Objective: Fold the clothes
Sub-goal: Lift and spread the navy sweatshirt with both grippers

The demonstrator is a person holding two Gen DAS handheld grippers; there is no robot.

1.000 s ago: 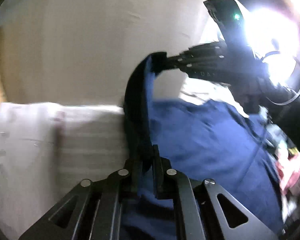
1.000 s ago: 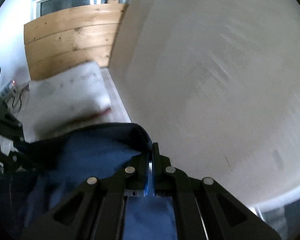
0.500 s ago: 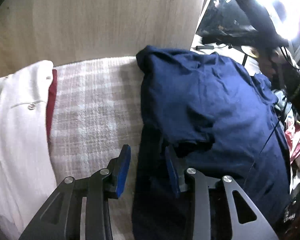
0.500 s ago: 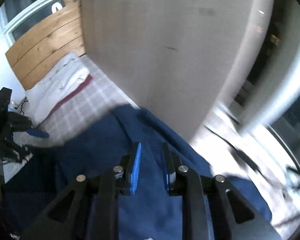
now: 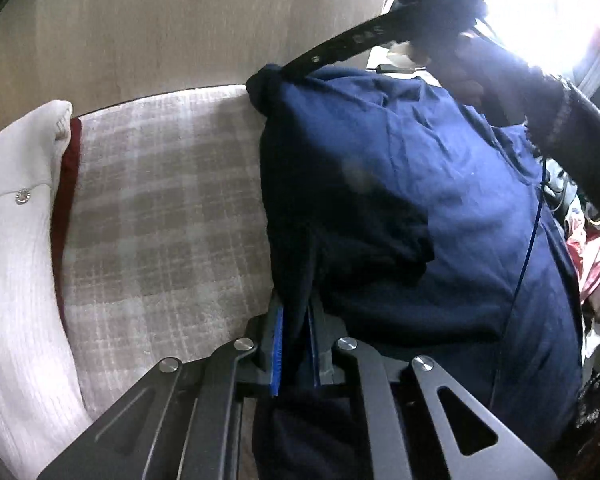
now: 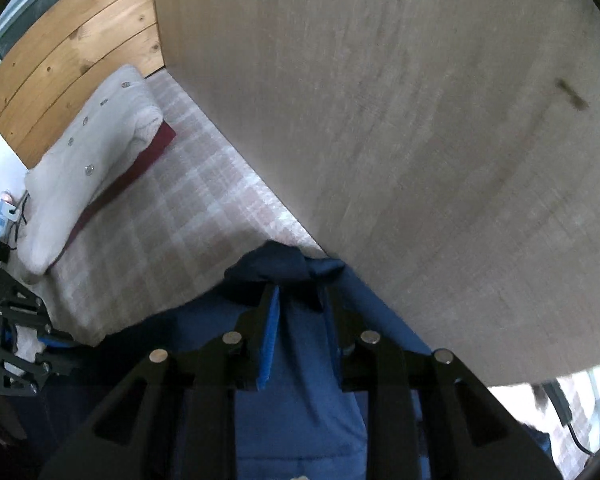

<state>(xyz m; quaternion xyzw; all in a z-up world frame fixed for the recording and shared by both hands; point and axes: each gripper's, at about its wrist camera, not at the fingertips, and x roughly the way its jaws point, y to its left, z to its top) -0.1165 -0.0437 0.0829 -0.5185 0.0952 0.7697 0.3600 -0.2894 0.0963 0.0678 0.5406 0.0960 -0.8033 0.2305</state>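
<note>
Navy garment (image 5: 440, 208) lies spread on the checked bed cover (image 5: 160, 208), beside the pale wooden panel (image 6: 400, 120) that rises along the bed's far side, and well apart from the white buttoned pillow (image 5: 16, 240) at the headboard end.

The left tongs (image 5: 296, 344) are closed on the garment's near edge, a dark fold of cloth pinched between the blue pads. The right tongs (image 6: 300, 320) sit at the bunched corner next to the panel; from the right wrist view their jaws stand a little apart with cloth between them. From the left wrist view the tips seem to bite that corner, so I cannot tell whether the pinch is firm.

My judgement is that the two held points mark one edge of the garment, ready to be carried over as a fold. To do it well, both grips should catch the same layers, the edge between them should be kept taut and straight, and both sides should travel together, so the fold lands square and not twisted. The bunched corner by the panel needs smoothing, or it will trap a lump.

Which kind of garment this is cannot be made out: no collar or sleeve shows clearly. Its far end runs out of view past the holder's dark sleeve (image 5: 572, 128), glare washes out the window side, and the cloth under the left tongs is hidden.
</note>
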